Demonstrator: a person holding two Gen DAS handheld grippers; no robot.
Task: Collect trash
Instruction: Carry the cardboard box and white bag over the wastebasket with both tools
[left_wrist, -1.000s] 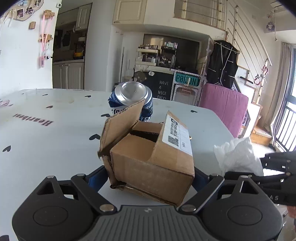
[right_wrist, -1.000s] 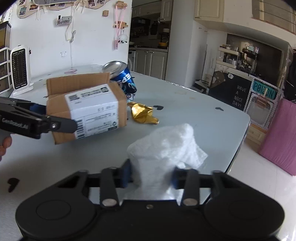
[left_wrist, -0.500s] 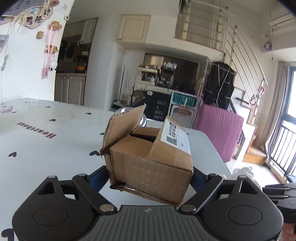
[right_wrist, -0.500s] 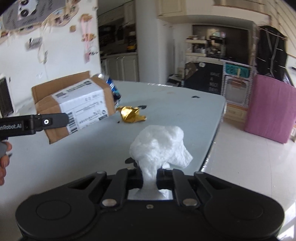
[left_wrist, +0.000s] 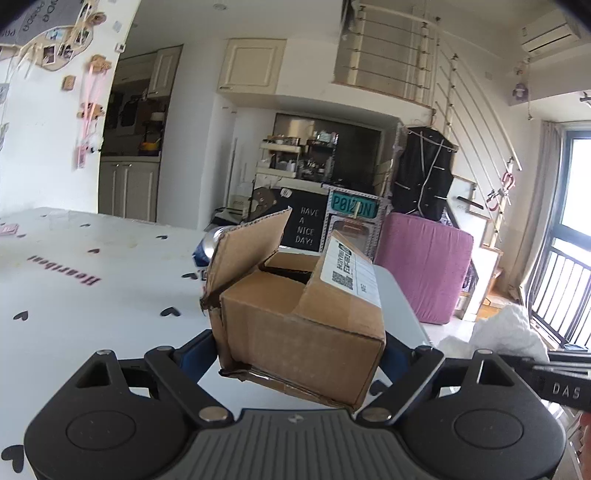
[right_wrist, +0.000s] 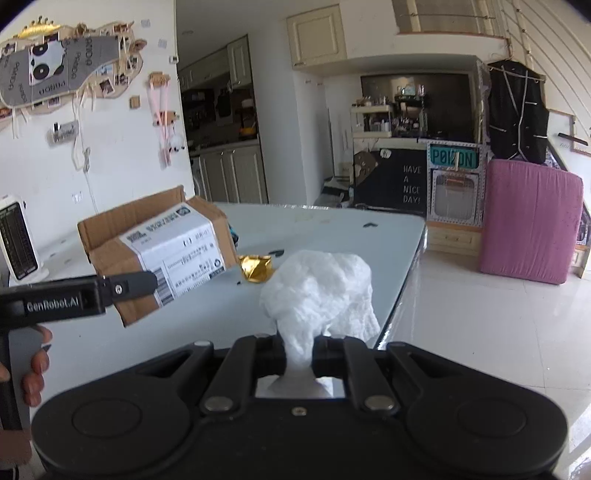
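My left gripper (left_wrist: 299, 354) is shut on a brown cardboard box (left_wrist: 303, 317) with a white label and one open flap, held above the white table (left_wrist: 74, 295). The box also shows at the left of the right wrist view (right_wrist: 162, 247), with the left gripper's finger (right_wrist: 125, 286) on its side. My right gripper (right_wrist: 299, 356) is shut on a crumpled white tissue (right_wrist: 321, 291), lifted near the table's right edge; the tissue shows in the left wrist view (left_wrist: 506, 332). A blue can (left_wrist: 207, 247) lies behind the box, mostly hidden. A crumpled gold wrapper (right_wrist: 256, 267) lies on the table.
The table (right_wrist: 332, 229) has black heart prints and ends at a right edge above white floor tiles. A white heater (right_wrist: 16, 240) stands at its far left. A pink padded block (right_wrist: 532, 221) and a chalkboard sign (right_wrist: 410, 184) stand on the floor beyond.
Both grippers have risen from the table, the left with the box and the right with the tissue. The right jaws have squeezed narrower on the tissue. The can is now mostly hidden behind the box.
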